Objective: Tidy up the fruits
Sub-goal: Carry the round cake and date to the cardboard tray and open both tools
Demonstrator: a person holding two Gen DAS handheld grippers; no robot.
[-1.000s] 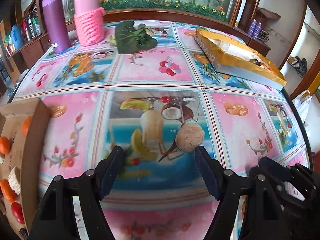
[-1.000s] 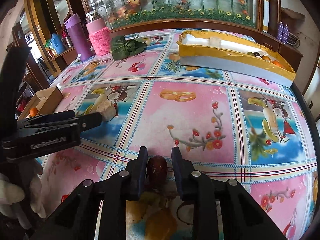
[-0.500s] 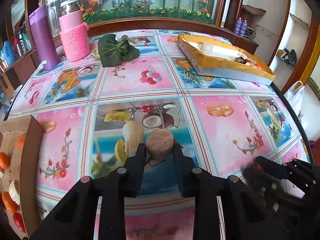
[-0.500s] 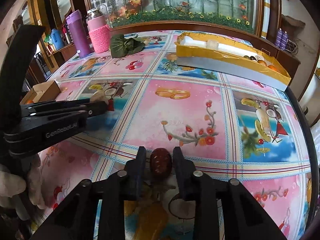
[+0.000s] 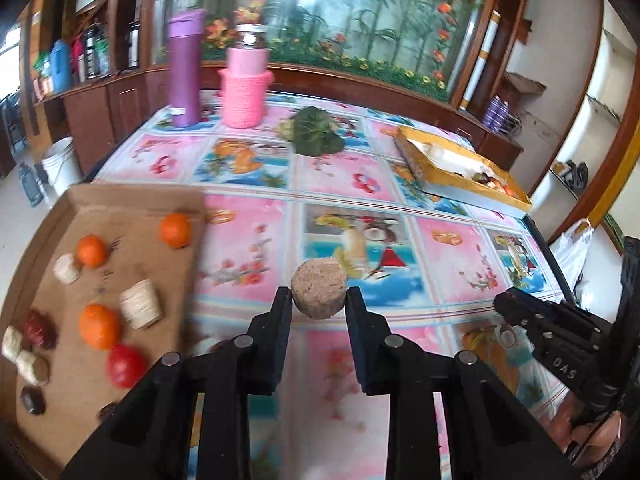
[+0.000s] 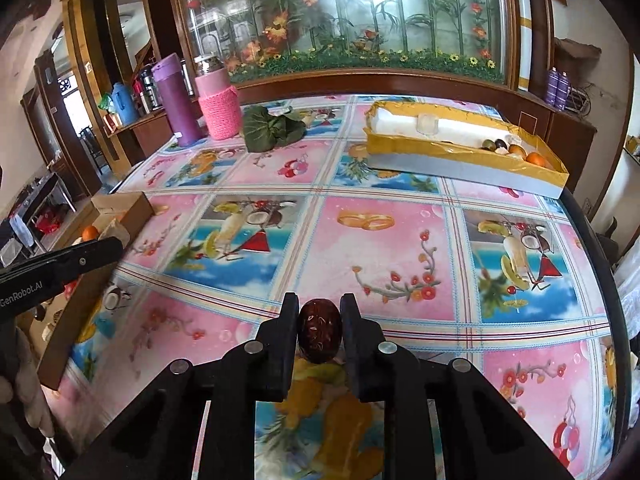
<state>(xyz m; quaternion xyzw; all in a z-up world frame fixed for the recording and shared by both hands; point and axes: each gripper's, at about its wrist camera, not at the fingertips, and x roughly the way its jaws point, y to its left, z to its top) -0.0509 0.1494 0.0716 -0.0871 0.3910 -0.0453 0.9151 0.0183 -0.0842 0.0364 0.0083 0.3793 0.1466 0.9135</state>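
- Left gripper (image 5: 319,300) is clamped on the tan disc (image 5: 318,294), frame centre; carry it level to the cardboard tray (image 5: 132,200), lower left.
- Right gripper (image 6: 320,320) is clamped on the date (image 6: 319,336), low centre; hold firm.

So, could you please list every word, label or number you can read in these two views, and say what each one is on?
"GenRobot.AI": white print on the side of the left tool, seen in the right wrist view.
"DAS": white letters on the right tool, seen in the left wrist view; possibly part of a longer word.
Small white label on the purple bottle: too small to read.
Nothing else legible.
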